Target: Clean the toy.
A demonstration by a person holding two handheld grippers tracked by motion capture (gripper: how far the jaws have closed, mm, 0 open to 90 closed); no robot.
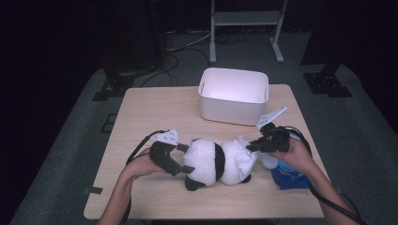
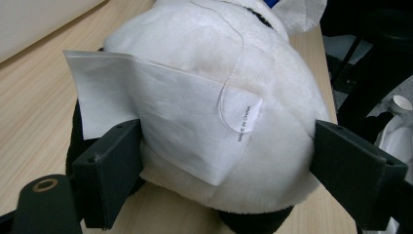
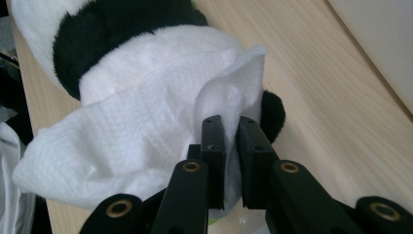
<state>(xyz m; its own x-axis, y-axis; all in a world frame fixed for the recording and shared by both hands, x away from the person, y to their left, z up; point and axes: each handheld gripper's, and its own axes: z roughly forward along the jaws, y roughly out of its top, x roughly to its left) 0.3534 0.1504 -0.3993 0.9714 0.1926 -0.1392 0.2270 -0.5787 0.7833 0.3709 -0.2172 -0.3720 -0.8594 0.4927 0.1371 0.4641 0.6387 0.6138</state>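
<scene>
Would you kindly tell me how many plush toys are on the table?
1: a panda plush lies at the table's front centre, between the two grippers; none shows inside the white bin, though its floor is partly hidden.

On my table: one plush panda (image 1: 209,161), one white wipe (image 1: 245,158), one white bin (image 1: 233,95), one blue packet (image 1: 288,178), my two tongs.

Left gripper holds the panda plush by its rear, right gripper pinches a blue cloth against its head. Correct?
Not quite: the wipe pinched in the right gripper is white, as the right gripper view shows. The left gripper does hold the panda plush by its rear.
</scene>
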